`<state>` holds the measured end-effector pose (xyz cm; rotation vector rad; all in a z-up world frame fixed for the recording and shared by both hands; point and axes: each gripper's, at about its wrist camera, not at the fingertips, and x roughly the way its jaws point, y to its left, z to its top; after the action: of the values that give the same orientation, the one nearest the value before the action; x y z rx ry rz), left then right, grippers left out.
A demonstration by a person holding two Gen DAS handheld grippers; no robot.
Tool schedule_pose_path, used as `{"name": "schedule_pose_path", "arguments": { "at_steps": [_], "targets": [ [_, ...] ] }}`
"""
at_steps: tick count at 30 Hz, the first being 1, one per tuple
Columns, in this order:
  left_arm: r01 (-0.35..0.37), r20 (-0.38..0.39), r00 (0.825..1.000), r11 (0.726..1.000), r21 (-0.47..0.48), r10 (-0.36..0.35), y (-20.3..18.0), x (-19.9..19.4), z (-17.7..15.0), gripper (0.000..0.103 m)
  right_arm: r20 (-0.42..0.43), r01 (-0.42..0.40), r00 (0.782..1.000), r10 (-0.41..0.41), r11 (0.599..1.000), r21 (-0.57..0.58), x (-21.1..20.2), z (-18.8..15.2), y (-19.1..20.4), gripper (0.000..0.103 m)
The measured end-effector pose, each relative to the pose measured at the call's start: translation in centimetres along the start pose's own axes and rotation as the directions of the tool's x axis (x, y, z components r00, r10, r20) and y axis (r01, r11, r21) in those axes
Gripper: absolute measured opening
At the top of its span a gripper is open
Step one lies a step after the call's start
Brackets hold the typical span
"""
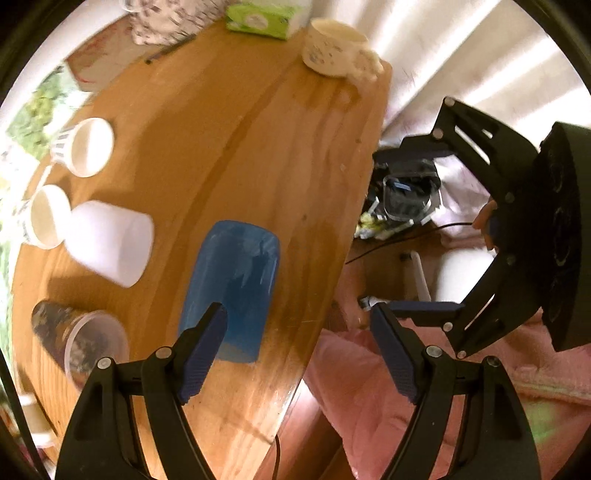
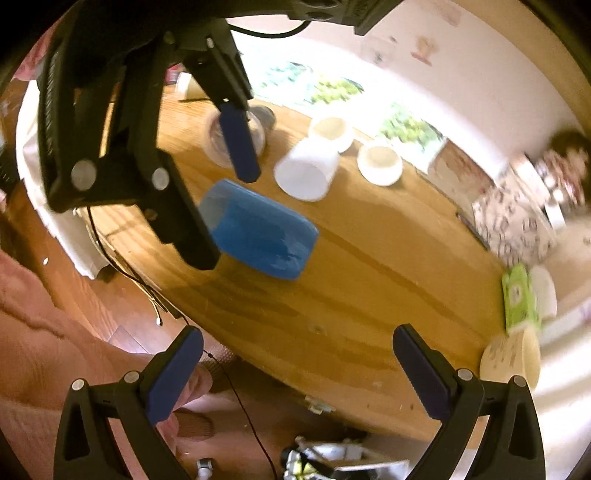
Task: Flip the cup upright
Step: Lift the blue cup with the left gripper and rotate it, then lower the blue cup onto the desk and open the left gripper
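The blue cup (image 1: 231, 288) lies on its side on the wooden surface (image 1: 258, 155), and everything else is placed here against it.

In the left wrist view, going left to right: a clear plastic cup (image 1: 79, 338) with a dark patterned wall lies tipped over to the left of the blue cup, near the surface's edge. Above it a white cup (image 1: 110, 247) also lies on its side, just left of the blue cup but apart from it. Behind the white cup stand two pale mugs (image 1: 86, 147), mouths open toward the camera. The left tongs (image 1: 299, 354) hang spread wide over the near end of the blue cup, empty; one blue pad overlaps the cup in the picture, the other sits off the surface's edge above pink fabric (image 1: 388, 387). Whether the pad touches the cup cannot be told. Well beyond the blue cup, at the far end of the surface, sit a green tissue box (image 1: 258, 20) and a cream mug (image 1: 334, 48). To the right of the blue cup, off the surface, the right tongs (image 1: 413, 232) are also spread apart and hold nothing.

In the right wrist view, the right tongs (image 2: 299, 365) gape over the surface's near edge, short of the blue cup (image 2: 258, 229), whose mouth points left toward the left tongs (image 2: 218, 218).
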<state>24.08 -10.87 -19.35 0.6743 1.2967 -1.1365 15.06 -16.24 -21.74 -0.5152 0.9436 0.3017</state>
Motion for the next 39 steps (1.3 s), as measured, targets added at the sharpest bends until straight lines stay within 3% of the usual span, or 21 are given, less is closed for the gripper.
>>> {"name": "schedule_pose_path", "arguments": {
  "at_steps": [4,9,12,16,23,27,31,34,39],
  "targets": [
    [-0.063,0.085,0.994,0.992,-0.107,0.072,0.4,-1.6,-1.5,0.082,0.036,0.002,0.999,0.002,0.996,-0.094,-0.3,0.5,0.8,0.103],
    [-0.138,0.213,0.954,0.941,-0.309,0.210,1.0,-4.0,-4.1,0.082,0.079,0.002,0.997,0.017,0.972,-0.236,-0.4,1.3,1.9,0.103],
    [-0.145,0.267,0.923,0.891,-0.430,0.279,1.2,-5.2,-6.2,0.082,0.094,-0.009,0.995,0.040,0.951,-0.309,-0.4,1.6,2.4,0.103],
    [-0.147,0.310,0.870,0.801,-0.580,0.384,1.4,-5.9,-9.0,0.082,0.102,-0.027,0.992,0.075,0.910,-0.413,0.1,2.0,3.2,0.103],
    [-0.082,0.328,0.806,0.642,-0.762,0.492,0.6,-5.9,-12.7,0.082,0.110,-0.063,0.984,0.139,0.855,-0.515,0.7,2.9,4.0,0.103],
    [-0.057,0.316,0.788,0.575,-0.816,0.527,-0.2,-5.4,-14.0,0.082,0.115,-0.075,0.980,0.165,0.831,-0.552,0.8,3.3,4.6,0.103],
    [-0.021,0.316,0.782,0.530,-0.847,0.537,-0.9,-5.3,-15.3,0.082,0.116,-0.077,0.977,0.179,0.805,-0.589,1.3,3.7,5.1,0.103],
    [-0.017,0.311,0.773,0.508,-0.861,0.553,-1.4,-5.5,-16.5,0.082,0.109,-0.088,0.975,0.192,0.790,-0.607,1.8,4.0,5.4,0.103],
    [-0.011,0.317,0.762,0.500,-0.866,0.565,-1.8,-5.8,-17.4,0.082,0.070,-0.121,0.973,0.221,0.743,-0.658,3.1,4.2,6.2,0.103]
  ]
}}
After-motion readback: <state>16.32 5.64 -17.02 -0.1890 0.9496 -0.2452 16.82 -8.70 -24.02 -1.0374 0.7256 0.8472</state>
